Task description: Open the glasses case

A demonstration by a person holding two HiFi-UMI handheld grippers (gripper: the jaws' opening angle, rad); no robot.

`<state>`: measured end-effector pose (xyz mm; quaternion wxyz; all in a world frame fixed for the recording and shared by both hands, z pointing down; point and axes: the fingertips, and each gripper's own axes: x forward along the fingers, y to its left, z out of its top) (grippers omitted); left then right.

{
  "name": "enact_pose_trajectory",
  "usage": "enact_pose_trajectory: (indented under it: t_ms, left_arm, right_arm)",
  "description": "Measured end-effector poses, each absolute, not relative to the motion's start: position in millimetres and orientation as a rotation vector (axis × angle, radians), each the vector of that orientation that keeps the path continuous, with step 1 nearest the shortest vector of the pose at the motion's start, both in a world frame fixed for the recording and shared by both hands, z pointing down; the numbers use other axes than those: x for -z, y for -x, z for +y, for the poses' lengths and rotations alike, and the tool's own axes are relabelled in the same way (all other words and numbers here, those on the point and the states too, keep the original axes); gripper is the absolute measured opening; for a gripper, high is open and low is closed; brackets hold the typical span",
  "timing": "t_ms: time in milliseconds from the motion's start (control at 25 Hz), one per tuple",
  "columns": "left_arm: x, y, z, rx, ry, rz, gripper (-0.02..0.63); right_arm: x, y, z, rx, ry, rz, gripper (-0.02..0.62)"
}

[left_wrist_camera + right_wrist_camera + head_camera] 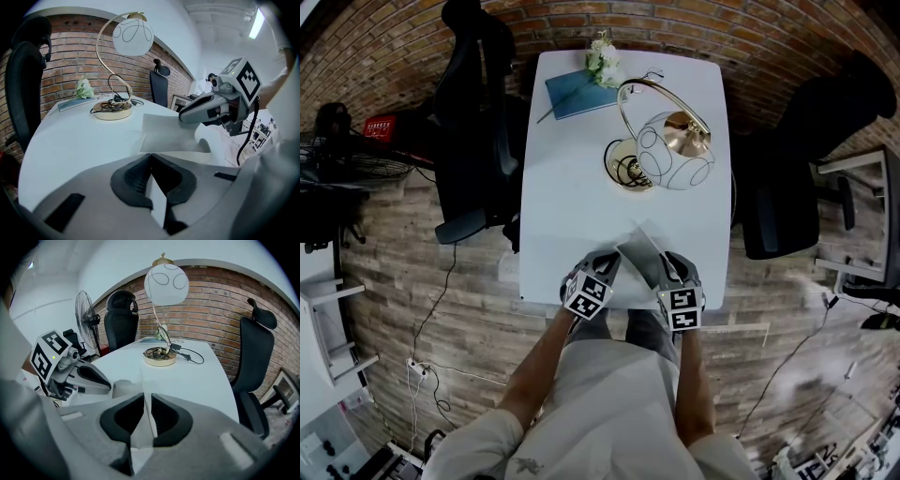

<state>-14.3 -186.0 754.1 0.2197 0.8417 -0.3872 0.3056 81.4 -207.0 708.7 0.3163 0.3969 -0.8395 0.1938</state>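
Note:
The glasses case [638, 254] is a flat pale grey folding case at the near edge of the white table [572, 206], with one flap raised. My left gripper [606, 266] is shut on its left edge, and a thin white panel runs between the jaws in the left gripper view [151, 156]. My right gripper [668, 266] is shut on the case's right side. The raised flap [168, 134] stands between the two grippers, with the right gripper [211, 108] at its far corner. In the right gripper view the jaws [145, 395] pinch a thin sheet of the case, and the left gripper [89, 376] holds the other side.
A gold arc lamp [661, 141] with a white globe shade stands mid-table, its cord coiled on the base. A blue notebook [579, 94] and white flowers [603, 58] lie at the far end. Black office chairs [473, 112] [797, 187] flank the table; a fan [347, 159] stands far left.

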Motion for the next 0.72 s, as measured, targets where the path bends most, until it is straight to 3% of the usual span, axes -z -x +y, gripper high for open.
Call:
enact_pose_trajectory:
  t_ms: [720]
  left_arm:
    - [-753.6, 14.6, -185.9, -0.849, -2.320, -1.082, 0.006]
  right_arm:
    - [-717.4, -90.9, -210.2, -0.481, -1.072, -2.195, 0.055]
